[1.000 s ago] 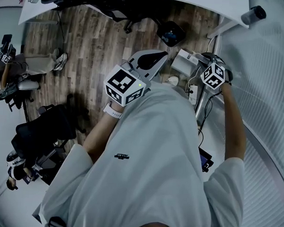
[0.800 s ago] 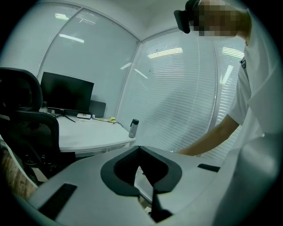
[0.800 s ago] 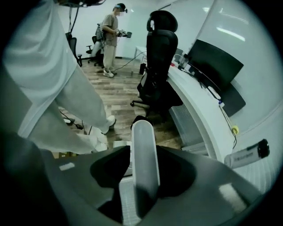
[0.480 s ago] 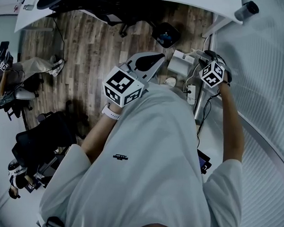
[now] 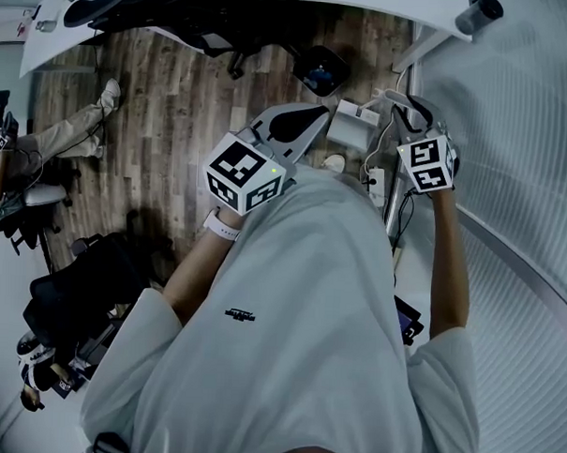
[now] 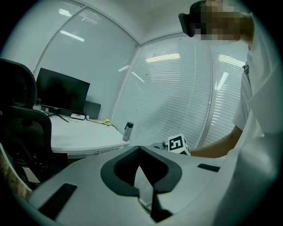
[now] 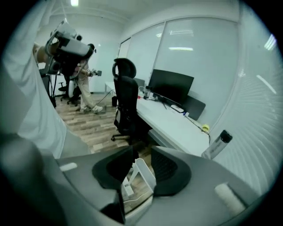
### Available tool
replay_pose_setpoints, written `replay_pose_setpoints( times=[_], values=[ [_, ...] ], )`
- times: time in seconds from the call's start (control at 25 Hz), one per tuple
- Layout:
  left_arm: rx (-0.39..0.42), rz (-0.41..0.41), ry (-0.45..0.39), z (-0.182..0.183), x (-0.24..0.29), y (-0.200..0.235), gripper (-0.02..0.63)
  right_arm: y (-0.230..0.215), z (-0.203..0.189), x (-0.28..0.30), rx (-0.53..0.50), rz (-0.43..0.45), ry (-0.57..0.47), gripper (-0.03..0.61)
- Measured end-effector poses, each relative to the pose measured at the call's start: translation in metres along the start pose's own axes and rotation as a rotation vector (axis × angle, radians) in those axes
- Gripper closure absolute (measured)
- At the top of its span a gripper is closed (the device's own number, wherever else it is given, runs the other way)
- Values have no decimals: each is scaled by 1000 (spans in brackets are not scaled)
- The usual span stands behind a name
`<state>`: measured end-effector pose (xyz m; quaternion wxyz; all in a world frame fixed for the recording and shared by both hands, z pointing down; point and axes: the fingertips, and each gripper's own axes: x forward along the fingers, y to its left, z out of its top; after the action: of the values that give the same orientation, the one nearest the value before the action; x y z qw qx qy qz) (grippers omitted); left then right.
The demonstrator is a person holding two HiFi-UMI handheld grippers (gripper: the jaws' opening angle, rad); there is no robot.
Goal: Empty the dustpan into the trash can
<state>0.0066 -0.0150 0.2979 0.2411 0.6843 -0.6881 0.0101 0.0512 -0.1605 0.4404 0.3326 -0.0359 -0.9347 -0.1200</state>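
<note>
White plastic dustpan pinched at its rim by right gripper, jaws just closing, near white bench edge. Left gripper pressed together, empty. Black round trash can close ahead; open wood floor to the left.

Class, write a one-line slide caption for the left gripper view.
The left gripper, jaws shut, faces a white desk with a dark monitor and a bottle, slatted blinds behind.

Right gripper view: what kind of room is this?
Most likely an office: a black flat monitor on a long white desk, a black high-backed swivel chair beside it, a wood-plank floor and glazed walls with blinds.
</note>
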Motion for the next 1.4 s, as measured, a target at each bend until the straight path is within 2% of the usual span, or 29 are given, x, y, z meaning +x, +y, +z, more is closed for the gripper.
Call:
replay_pose_setpoints(
  times=[0.12, 0.28, 0.36, 0.44, 0.6, 0.84, 0.92, 1.0, 1.08, 1.24, 1.4],
  values=[
    [-6, 1, -20, 7, 0, 1, 606, 3, 24, -29, 68, -19, -74, 454],
    [0, -6, -33, 13, -3, -2, 606, 4, 67, -69, 58, -94, -213, 460],
    [1, -9, -41, 16, -5, -3, 606, 2, 92, -90, 90, -125, -294, 512],
    [1, -11, -48, 18, -5, -6, 606, 0, 110, -109, 135, -135, -344, 529],
    [-4, -14, -73, 25, -4, -9, 606, -4, 121, -135, 172, -140, -322, 531],
    [-15, -22, -88, 30, -4, -12, 606, 4, 120, -159, 220, -160, -345, 554],
    [-10, -25, -94, 33, -6, -12, 606, 5, 130, -163, 236, -180, -400, 556],
    [-4, -32, -91, 34, -6, -13, 606, 4, 139, -172, 233, -243, -465, 566],
    [-4, -39, -88, 33, -5, -14, 606, 7, 136, -176, 233, -274, -476, 566],
    [-10, -52, -102, 35, -6, -17, 606, 16, 141, -174, 274, -208, -496, 566],
    [-17, -59, -104, 33, -7, -19, 606, 29, 146, -166, 234, -126, -460, 566]
  ],
)
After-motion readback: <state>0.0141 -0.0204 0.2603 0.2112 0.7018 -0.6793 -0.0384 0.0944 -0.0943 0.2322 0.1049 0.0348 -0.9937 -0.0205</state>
